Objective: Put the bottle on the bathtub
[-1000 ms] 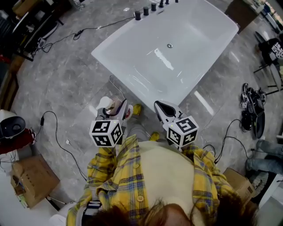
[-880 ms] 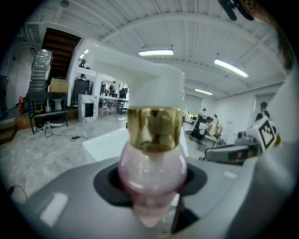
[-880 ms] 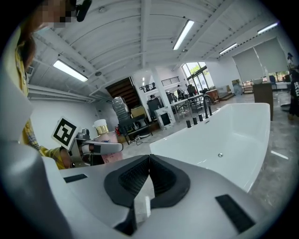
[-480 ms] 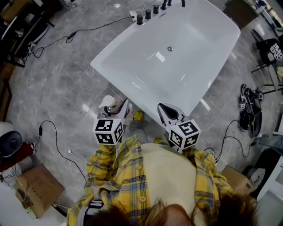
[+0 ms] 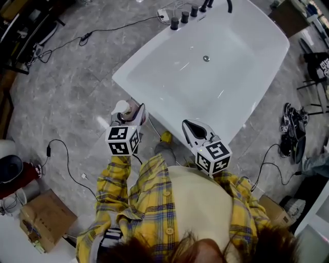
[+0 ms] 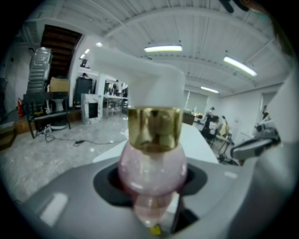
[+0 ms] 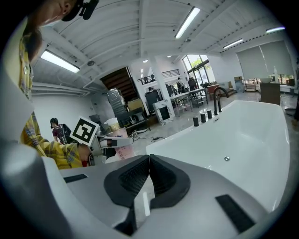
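A pink pump bottle (image 6: 152, 168) with a gold collar and white pump head is held upright in my left gripper (image 6: 152, 186), whose jaws are shut on its body. In the head view the bottle (image 5: 125, 109) and left gripper (image 5: 129, 117) hover just off the near left rim of the white bathtub (image 5: 154, 110). My right gripper (image 5: 191, 129) is shut on nothing, near the tub's front rim. The right gripper view shows its pads (image 7: 140, 179) pressed together, the tub (image 7: 252, 140) to the right and the bottle (image 7: 122, 151) at left.
Black tap fittings (image 5: 185, 14) line the tub's far end, and a drain (image 5: 206, 58) sits in its basin. Cables (image 5: 67, 164) run over the grey marble floor. A cardboard box (image 5: 38, 218) lies at lower left; black gear (image 5: 293, 133) lies at right.
Both grippers have moved forward toward the tub; the left one with the bottle now sits closer to the tub's near left rim. The tub appears larger and nearer.
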A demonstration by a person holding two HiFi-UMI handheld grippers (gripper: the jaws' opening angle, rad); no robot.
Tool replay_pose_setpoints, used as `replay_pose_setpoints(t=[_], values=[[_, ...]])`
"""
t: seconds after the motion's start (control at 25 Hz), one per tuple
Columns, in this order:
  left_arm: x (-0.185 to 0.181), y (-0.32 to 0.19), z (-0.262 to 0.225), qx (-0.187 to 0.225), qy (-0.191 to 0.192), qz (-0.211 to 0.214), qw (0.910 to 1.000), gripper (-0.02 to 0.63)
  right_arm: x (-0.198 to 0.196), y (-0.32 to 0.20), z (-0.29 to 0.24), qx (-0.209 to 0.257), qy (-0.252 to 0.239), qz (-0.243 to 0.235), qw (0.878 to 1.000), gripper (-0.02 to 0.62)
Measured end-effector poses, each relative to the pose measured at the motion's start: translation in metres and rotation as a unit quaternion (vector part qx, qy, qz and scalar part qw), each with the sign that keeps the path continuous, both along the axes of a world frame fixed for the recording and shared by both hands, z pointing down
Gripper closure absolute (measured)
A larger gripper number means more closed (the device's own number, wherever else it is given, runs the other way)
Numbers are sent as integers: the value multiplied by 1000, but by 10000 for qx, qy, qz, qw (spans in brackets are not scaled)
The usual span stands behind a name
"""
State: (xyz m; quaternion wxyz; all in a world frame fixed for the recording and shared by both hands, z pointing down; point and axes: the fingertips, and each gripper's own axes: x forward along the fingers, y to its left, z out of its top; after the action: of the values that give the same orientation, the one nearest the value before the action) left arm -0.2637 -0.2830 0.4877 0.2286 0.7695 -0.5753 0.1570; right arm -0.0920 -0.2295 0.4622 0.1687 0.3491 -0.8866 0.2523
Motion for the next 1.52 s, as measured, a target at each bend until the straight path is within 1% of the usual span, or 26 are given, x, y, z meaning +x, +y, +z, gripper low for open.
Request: replay_pose_setpoints(t=[0.24,0.44,0.68,0.88,1.08,1.32,1.52], values=[[-40,-45,18,87,-21,-298,9995,390,-19,-22,10,-85,82,-81,9999,581],[-62,-78,24,193,-183,-386,9989,390,-32,-31,14,-179,110,-191,9996,581],[-86,-114,31,272,-338,-480,9979,390,-39,-40,18,-289,152,-214,9992,581],[-109,-144,42,275,-414,-658,9966,390,-40,-42,25,-401,213,-168,9988,581],[-117,-171,55,248,-460,-655,9965,390,-40,-43,29,-495,240,-113,9984,581],[-120,-193,69,238,-486,-673,9963,388,-40,-43,35,-598,262,-43,9979,581],[-129,-206,73,315,-570,-809,9946,388,-38,-41,38,-671,287,28,9973,581]])
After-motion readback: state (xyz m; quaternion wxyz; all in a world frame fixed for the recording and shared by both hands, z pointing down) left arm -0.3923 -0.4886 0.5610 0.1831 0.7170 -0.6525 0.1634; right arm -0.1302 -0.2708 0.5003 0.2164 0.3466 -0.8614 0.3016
